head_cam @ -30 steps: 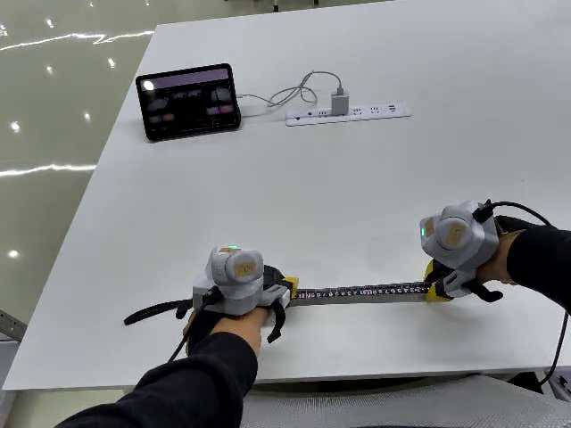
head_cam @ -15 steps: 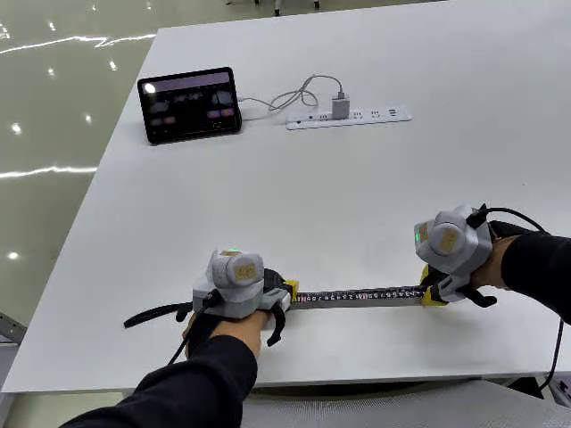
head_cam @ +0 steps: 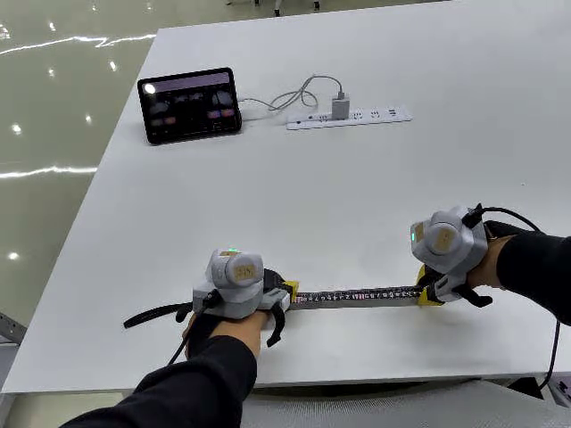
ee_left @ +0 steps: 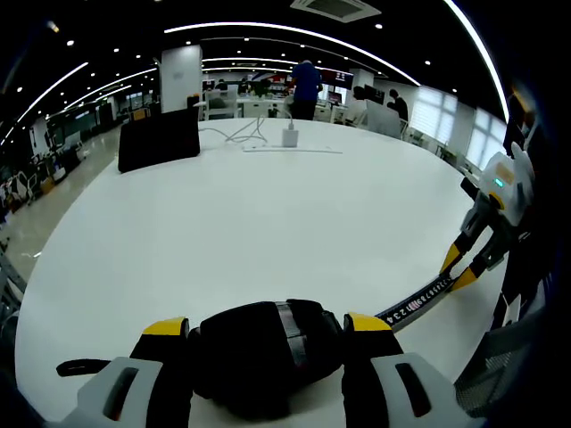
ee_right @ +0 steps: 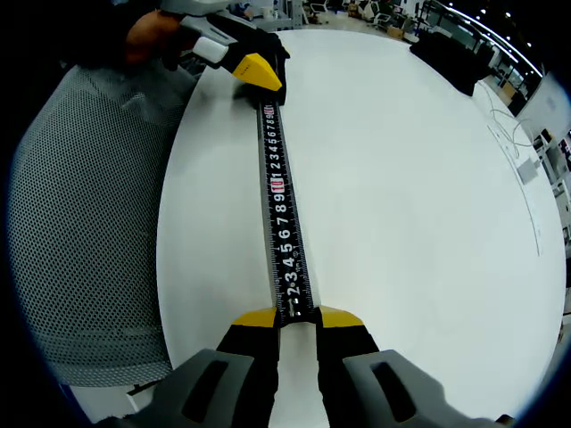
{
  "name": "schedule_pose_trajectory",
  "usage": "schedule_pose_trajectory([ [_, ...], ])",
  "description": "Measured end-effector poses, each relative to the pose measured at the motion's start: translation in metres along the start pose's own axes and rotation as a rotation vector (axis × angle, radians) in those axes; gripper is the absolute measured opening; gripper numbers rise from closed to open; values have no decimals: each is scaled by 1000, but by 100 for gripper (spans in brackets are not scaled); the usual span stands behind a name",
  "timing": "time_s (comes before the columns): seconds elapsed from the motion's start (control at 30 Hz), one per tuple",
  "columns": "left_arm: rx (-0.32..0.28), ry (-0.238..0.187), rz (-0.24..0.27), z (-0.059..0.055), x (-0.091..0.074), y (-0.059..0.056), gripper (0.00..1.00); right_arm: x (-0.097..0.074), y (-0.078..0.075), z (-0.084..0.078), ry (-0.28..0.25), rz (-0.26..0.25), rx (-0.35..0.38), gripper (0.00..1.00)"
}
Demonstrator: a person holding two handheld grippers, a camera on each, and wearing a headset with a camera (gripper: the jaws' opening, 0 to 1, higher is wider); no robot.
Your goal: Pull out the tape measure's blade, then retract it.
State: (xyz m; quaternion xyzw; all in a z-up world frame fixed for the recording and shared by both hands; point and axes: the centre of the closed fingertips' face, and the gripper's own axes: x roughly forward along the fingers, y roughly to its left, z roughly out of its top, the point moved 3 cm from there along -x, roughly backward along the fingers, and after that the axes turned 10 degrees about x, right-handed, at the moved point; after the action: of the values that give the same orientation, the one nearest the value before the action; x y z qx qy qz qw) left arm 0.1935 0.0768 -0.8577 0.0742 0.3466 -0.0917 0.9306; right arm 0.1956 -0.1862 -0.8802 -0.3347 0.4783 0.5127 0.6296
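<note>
The black tape measure case (ee_left: 268, 352) sits on the white table (head_cam: 357, 196), and my left gripper (ee_left: 268, 325) is shut on it with its yellow-tipped jaws on either side. In the head view this gripper (head_cam: 281, 294) is at the near left. The blade (head_cam: 357, 294) runs flat along the table to the right. My right gripper (ee_right: 290, 316) is shut on the blade's (ee_right: 278, 196) end, near the low numbers. The right gripper (head_cam: 426, 296) is at the near right in the head view. The right gripper view has the left gripper (ee_right: 254, 67) at the blade's far end.
A dark tablet (head_cam: 189, 103) stands at the back left, and a white power strip (head_cam: 350, 114) with a charger and cable lies beside it. The table's near edge runs just below the grippers. A mesh chair back (ee_right: 89, 223) is close to that edge.
My right gripper has moved a little left toward the left gripper, still holding the blade's end, so the exposed blade is shorter. The left gripper and case have stayed put.
</note>
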Motion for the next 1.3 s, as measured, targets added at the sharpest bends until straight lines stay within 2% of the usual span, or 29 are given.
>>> schedule_pose_trajectory([
  [1.3, -2, 2, -1, 0, 1, 1, 64, 6, 4, 16, -19, -1, 6, 11],
])
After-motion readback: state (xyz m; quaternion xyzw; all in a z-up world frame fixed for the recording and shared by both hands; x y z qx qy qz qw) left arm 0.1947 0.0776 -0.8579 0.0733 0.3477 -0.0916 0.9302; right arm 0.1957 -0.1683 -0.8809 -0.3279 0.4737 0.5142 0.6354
